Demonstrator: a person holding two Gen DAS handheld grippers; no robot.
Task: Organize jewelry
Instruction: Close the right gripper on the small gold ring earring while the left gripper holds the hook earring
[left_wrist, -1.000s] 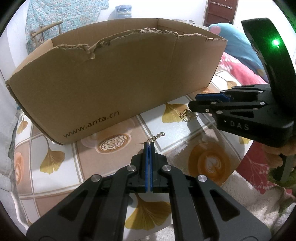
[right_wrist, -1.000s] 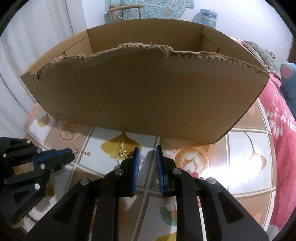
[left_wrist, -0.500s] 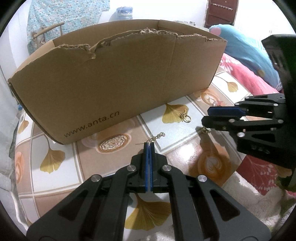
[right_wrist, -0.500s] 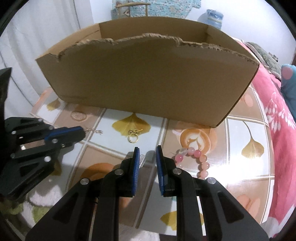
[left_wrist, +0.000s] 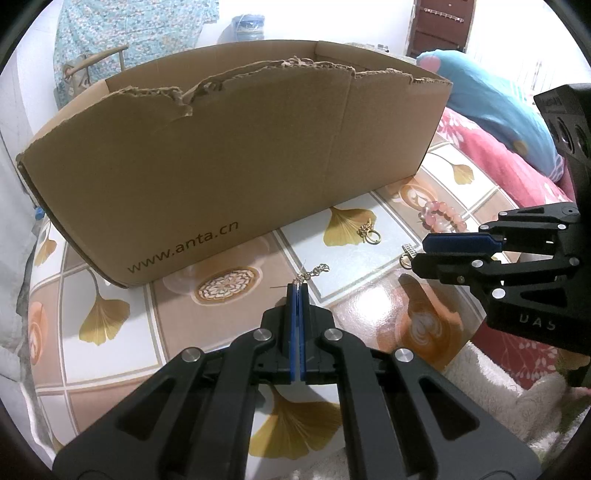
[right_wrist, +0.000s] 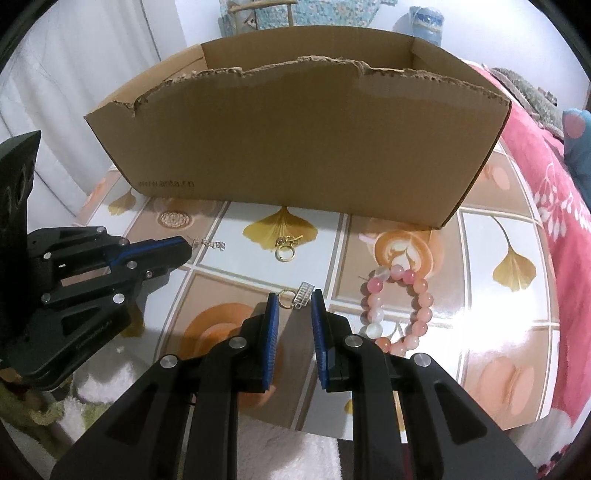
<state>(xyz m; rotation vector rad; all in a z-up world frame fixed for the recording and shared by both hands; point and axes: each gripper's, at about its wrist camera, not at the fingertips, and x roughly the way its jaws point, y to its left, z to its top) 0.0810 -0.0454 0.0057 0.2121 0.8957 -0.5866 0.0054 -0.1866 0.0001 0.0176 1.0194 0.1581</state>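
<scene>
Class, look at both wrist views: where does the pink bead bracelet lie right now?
The pink bead bracelet lies on the tablecloth just right of the open right gripper, in front of the cardboard box.

A cardboard box (right_wrist: 295, 136) fills the upper middle of the frame on the table (right_wrist: 495, 317). Below it lie a gold ring (right_wrist: 285, 253) at centre, a bead bracelet (right_wrist: 397, 306) to the right and a small chain (right_wrist: 210, 243) to the left.
</scene>
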